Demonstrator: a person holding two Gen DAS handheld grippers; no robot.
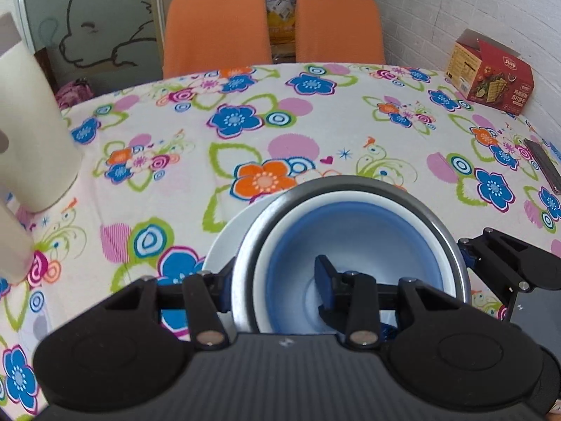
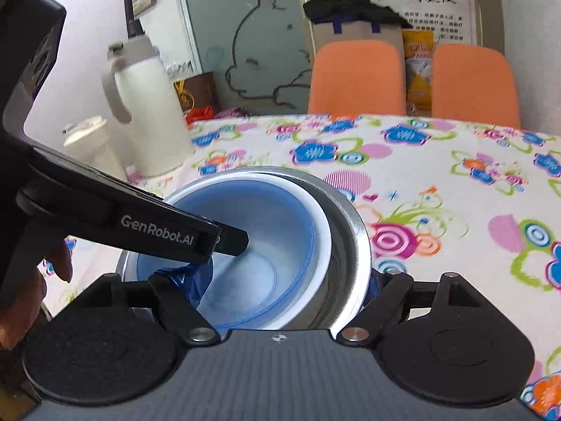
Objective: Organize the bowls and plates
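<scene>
Counted across both wrist views: one steel bowl, with one blue-and-white bowl nested inside; one white plate beneath. Two grippers at the stack: left gripper, right gripper. Two orange chairs. One white thermos jug, one smaller lidded white container. One red snack box. One flowered tablecloth.
</scene>
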